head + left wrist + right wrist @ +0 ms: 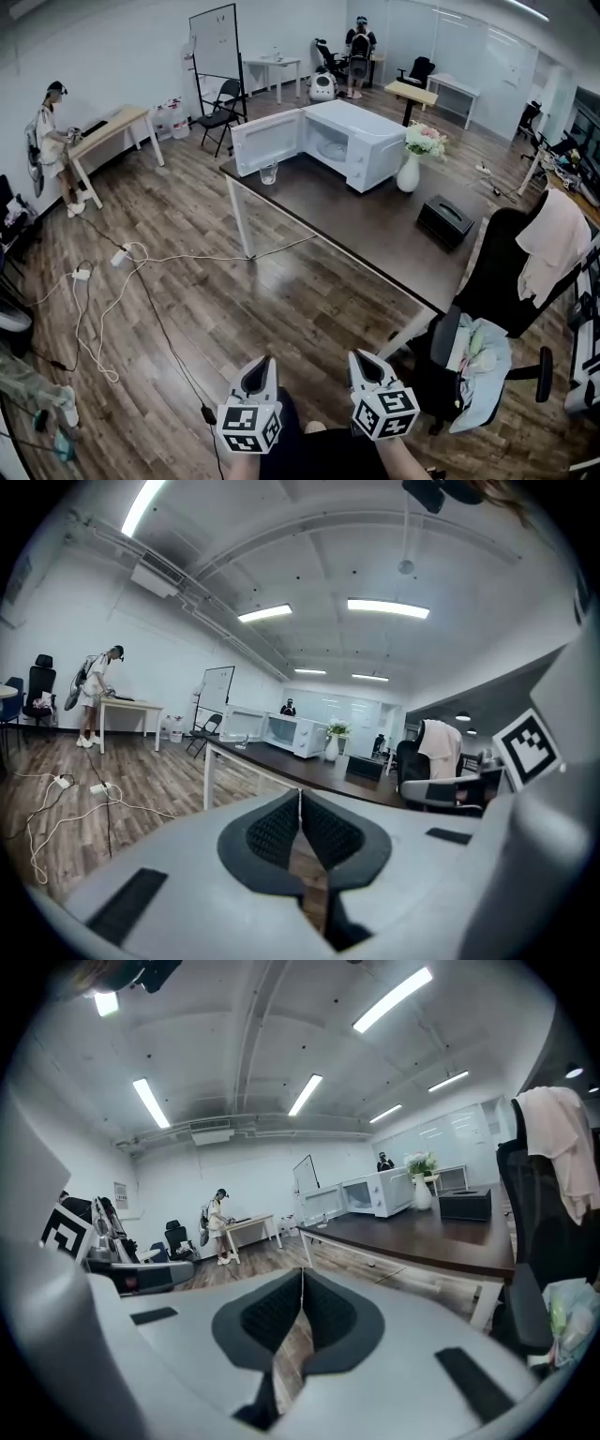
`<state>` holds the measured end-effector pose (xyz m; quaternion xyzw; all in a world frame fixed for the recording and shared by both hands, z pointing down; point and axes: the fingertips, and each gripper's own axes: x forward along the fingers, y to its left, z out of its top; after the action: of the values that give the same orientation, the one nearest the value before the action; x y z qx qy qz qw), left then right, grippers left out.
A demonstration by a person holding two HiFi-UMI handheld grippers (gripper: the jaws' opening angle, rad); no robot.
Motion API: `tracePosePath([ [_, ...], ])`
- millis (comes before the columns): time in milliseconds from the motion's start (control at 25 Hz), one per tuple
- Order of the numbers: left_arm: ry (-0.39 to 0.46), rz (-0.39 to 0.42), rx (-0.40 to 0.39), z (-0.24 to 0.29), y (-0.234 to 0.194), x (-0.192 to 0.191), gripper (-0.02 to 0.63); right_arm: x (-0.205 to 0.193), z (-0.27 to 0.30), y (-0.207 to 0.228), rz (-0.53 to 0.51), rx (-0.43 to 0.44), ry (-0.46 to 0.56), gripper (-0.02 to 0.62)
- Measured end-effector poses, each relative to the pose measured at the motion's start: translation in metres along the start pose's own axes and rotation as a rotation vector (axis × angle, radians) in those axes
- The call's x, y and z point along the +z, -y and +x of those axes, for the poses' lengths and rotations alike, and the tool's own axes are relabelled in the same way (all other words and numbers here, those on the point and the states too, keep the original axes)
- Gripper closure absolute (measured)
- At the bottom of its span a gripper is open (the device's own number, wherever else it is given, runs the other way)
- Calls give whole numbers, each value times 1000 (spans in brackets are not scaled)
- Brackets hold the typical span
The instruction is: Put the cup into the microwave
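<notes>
Whereas the gripper views show both jaw pairs pressed together, empty, the head view shows left gripper (262,362) and right gripper (362,359) from behind at six o'clock, the cup (268,173) at eleven on the table (375,225) by the open microwave (361,150).

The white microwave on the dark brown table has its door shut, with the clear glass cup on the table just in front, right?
Not quite: the white microwave has its door standing open, as the head view shows. The clear glass cup does sit on the dark brown table just in front.
</notes>
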<state>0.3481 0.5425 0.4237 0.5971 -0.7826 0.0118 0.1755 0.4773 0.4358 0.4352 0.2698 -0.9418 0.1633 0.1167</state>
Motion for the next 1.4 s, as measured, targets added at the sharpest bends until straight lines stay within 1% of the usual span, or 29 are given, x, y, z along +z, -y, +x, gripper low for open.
tracePosePath([
  [240,-19,-8,15,2,4,-7,598,-8,-1,5,11,6,-26,601],
  [440,-31,-20,23,7,2,-13,598,-11,4,15,21,-15,-32,601],
  [640,-40,-23,35,21,-4,-10,598,-10,14,22,26,-18,-46,601],
  [800,-53,-14,32,42,-9,-5,598,-7,27,32,29,-33,-53,601],
  [1000,-49,-8,23,75,-13,9,598,7,48,49,32,-43,-52,601],
  [1160,-53,-17,17,103,-22,22,598,22,74,59,30,-46,-56,601],
  [1400,-57,-1,17,148,-46,45,598,49,123,75,34,-61,-49,601],
])
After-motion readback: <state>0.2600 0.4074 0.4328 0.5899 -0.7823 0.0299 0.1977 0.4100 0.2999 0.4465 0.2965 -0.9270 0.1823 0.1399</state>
